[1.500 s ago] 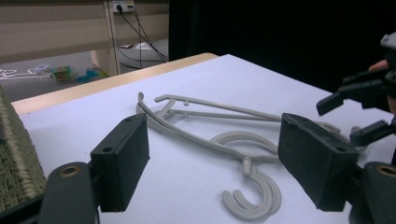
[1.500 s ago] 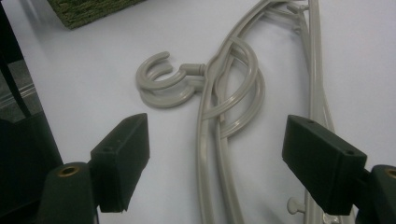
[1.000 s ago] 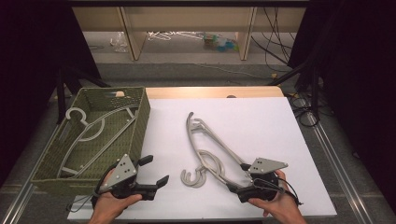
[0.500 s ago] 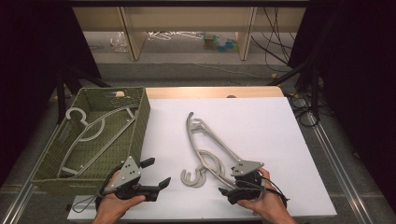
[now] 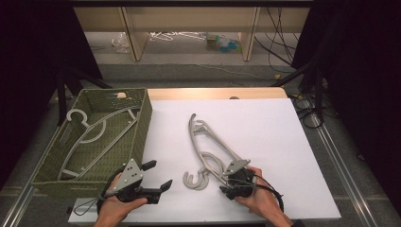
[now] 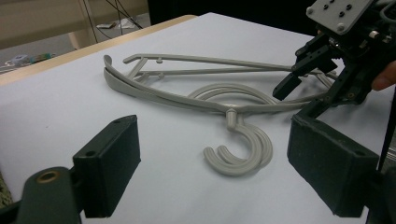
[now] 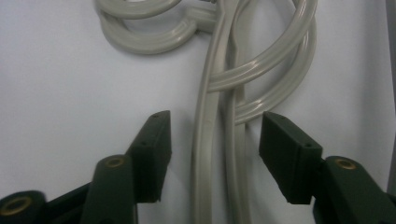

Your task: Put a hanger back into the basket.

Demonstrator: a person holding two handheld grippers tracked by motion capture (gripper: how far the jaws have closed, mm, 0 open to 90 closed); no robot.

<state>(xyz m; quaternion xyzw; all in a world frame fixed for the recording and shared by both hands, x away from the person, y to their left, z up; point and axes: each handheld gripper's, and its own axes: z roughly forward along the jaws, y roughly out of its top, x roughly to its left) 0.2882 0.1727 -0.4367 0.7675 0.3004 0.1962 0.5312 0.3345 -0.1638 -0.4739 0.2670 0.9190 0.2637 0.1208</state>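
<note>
Two grey plastic hangers [image 5: 212, 141] lie stacked on the white table top [image 5: 265, 127], their hooks [image 5: 195, 180] toward the front. My right gripper [image 5: 226, 182] is low over the hangers' near end. In the right gripper view its jaws have just been closing and straddle the two arms [image 7: 212, 121], with a gap on each side, so the right gripper [image 7: 215, 154] is open. My left gripper [image 5: 158, 175] rests at the front left, open and empty, and looks at the hooks [image 6: 243, 154] and the right gripper [image 6: 304, 95].
A green woven basket [image 5: 142, 124] stands at the left of the table with more grey hangers [image 5: 90, 128] inside. Beyond the table's wooden far edge [image 5: 213, 92] a low shelf stands over loose items on the floor [image 5: 220, 43].
My right hand has moved left and down onto the hangers' near end, and its jaws are narrower than before. The left hand has stayed put.
</note>
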